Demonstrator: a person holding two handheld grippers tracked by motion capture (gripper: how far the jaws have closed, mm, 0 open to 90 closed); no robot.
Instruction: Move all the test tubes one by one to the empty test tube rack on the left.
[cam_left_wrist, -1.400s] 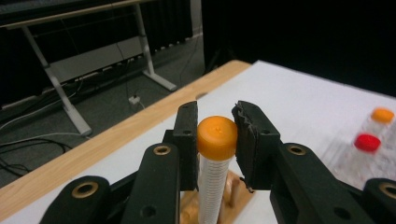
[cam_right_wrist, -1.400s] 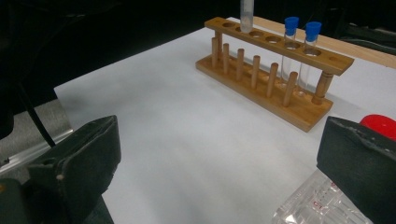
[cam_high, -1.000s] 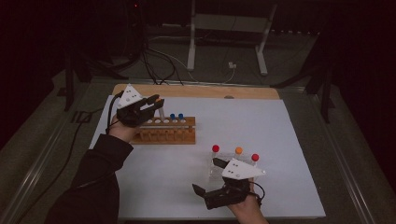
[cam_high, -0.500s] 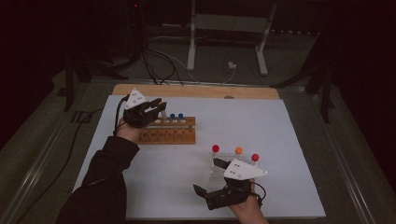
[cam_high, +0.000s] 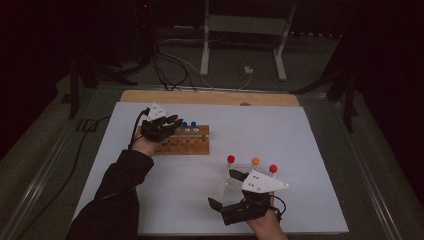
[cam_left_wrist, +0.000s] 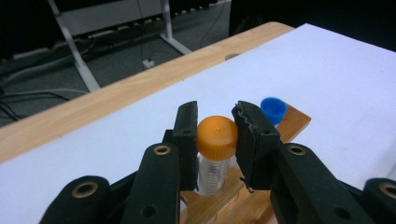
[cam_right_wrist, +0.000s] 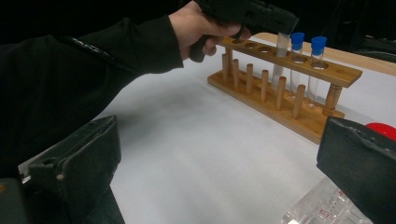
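My left gripper is shut on a clear tube with an orange cap, its pads on either side just below the cap. The tube's lower end stands in a hole of the wooden rack, next to two blue-capped tubes. In the right gripper view the same tube hangs under the left gripper above the rack's top bar. My right gripper rests open near the table's front edge, nothing between its jaws, beside a clear rack holding red-capped, orange-capped and red-capped tubes.
A white sheet covers the table, with a wooden board edge along the back. Cables and a metal stand lie on the floor behind. The person's dark sleeve crosses the front left of the sheet.
The left hand has come down and slightly right over the wooden rack, lowering the orange-capped tube into it. The right hand has stayed where it was.
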